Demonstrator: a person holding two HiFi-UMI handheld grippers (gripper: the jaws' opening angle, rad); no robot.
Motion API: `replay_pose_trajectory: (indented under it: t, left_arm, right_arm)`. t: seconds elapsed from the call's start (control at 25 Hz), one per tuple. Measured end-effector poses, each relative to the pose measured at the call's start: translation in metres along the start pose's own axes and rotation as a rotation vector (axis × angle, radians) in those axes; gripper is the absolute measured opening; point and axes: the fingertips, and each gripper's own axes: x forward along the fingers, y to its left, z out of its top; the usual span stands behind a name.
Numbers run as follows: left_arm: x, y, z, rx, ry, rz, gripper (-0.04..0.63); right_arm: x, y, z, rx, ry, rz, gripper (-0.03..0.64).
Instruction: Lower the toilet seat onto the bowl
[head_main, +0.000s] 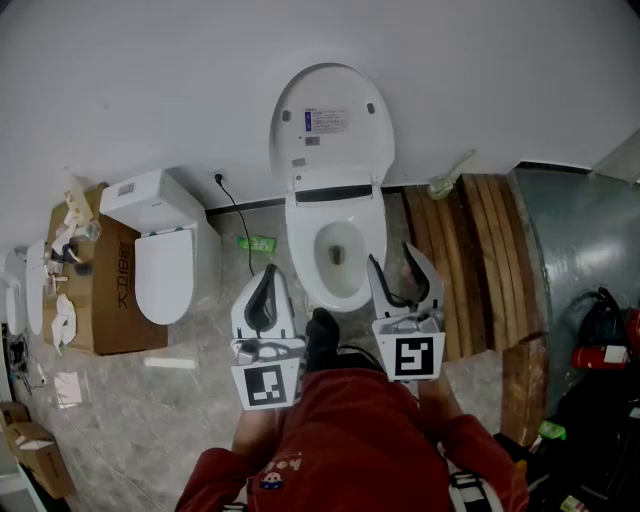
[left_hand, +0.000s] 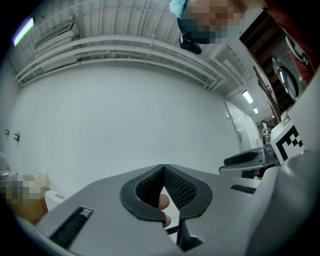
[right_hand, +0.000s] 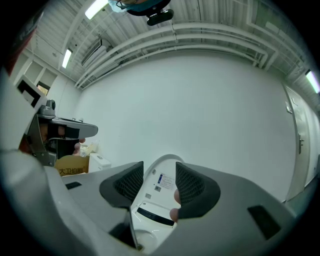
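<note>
**White-walled room, toilet seat upright, both tools short of it**

Grey stone flooring and a plain white wall are shown from above. A toilet bowl (head_main: 312, 285) stands against the wall. The toilet seat (head_main: 332, 125) is raised upright behind the bowl, against the wall; seat and lid cannot be told apart. A second toilet (head_main: 165, 250) and a cardboard box (head_main: 115, 290) are seen to the bowl's left, and wooden planks (head_main: 480, 255) to its right.

The left tool (head_main: 268, 272) is held in front of the bowl, its jaws brought together on nothing. The right tool (head_main: 392, 258) is held at the bowl's front right, jaws apart and empty, with the seat framed well beyond them.

The approach is judged to be the step in hand, since nothing is touched. A reach to the seat's top edge is called for next, then a slow tilt forward and down.
</note>
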Motion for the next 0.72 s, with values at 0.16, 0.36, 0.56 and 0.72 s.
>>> replay_pose_trajectory:
  t: [0.16, 0.36, 0.56, 0.72]
  left_arm:
    - [0.0016, -0.0031, 0.0005, 0.001, 0.001, -0.006, 0.012]
    - [0.0035, -0.0051, -0.001, 0.006, 0.003, -0.007, 0.012]
    - [0.0055, -0.0048, -0.0052, 0.015, 0.005, 0.009, 0.012]
    - [0.0047, -0.0081, -0.007, 0.015, 0.007, 0.009, 0.012]
  right_arm:
    - [0.0004, -0.0004, -0.0032, -0.043, 0.014, 0.003, 0.161]
    - [0.0018, 0.0011, -0.0077, -0.097, 0.036, 0.008, 0.106]
    - [0.0034, 0.002, -0.0034, -0.011, -0.008, -0.007, 0.069]
    - [0.0015, 0.0063, -0.0017, -0.004, -0.024, 0.014, 0.048]
